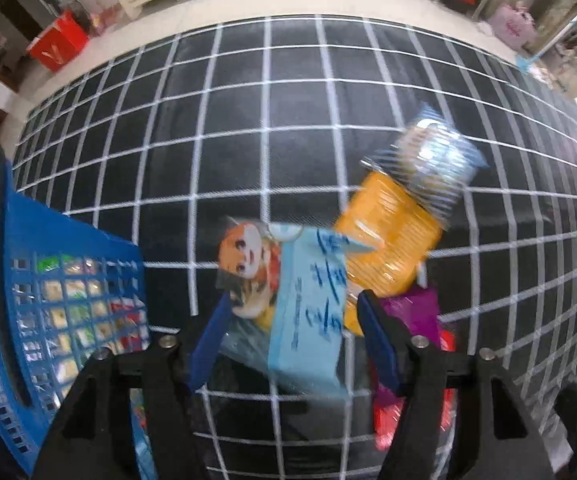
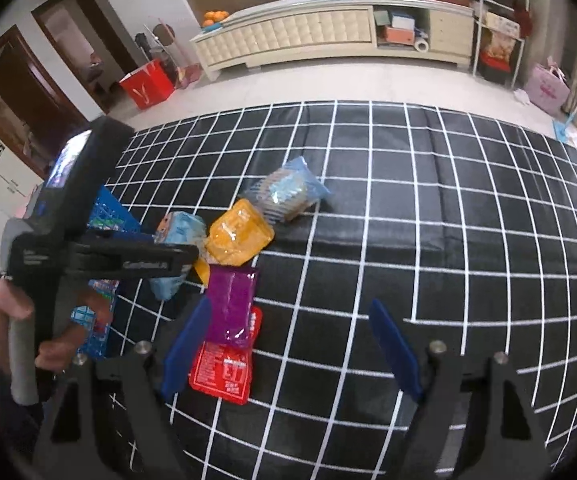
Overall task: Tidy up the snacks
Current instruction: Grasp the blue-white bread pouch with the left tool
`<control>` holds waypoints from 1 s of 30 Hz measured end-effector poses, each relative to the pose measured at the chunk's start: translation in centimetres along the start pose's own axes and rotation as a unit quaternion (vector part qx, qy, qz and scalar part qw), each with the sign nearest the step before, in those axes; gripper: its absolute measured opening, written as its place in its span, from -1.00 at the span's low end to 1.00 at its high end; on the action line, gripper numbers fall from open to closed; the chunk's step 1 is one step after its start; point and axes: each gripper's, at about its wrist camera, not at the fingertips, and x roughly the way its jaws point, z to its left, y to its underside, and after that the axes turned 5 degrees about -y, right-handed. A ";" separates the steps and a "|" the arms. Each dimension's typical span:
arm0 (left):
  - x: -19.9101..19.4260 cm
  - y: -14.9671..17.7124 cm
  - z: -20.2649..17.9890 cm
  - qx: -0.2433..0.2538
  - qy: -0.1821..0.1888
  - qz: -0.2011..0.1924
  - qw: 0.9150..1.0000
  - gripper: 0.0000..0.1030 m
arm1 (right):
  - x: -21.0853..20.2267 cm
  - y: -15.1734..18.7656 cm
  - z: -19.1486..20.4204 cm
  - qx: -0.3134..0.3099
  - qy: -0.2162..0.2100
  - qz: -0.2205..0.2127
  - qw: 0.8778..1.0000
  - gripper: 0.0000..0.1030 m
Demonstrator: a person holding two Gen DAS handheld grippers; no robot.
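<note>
My left gripper [image 1: 288, 340] is open around a light blue snack packet with a cartoon girl's face [image 1: 304, 300], which lies between the blue fingers [image 1: 376, 340]; whether they touch it I cannot tell. Beyond it lie an orange packet [image 1: 388, 236] and a clear blue-striped packet [image 1: 428, 156]; a purple packet [image 1: 416, 312] and a red one [image 1: 388, 416] lie to the right. My right gripper [image 2: 292, 344] is open and empty above the cloth, with the purple packet [image 2: 232, 304] and red packet [image 2: 224, 368] by its left finger. The light blue packet [image 2: 176, 248] sits under the left gripper.
A blue plastic basket [image 1: 28, 280] holding several snacks stands at the left, also in the right wrist view [image 2: 104, 216]. Everything rests on a black cloth with a white grid [image 2: 448, 240]. Beyond are a cream cabinet [image 2: 308, 36] and a red bag [image 2: 148, 84].
</note>
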 end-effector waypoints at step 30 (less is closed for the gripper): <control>-4.8 11.1 1.5 -0.001 0.033 -0.061 0.998 0.14 | -2.3 0.8 2.6 -0.013 0.028 0.008 0.999 0.64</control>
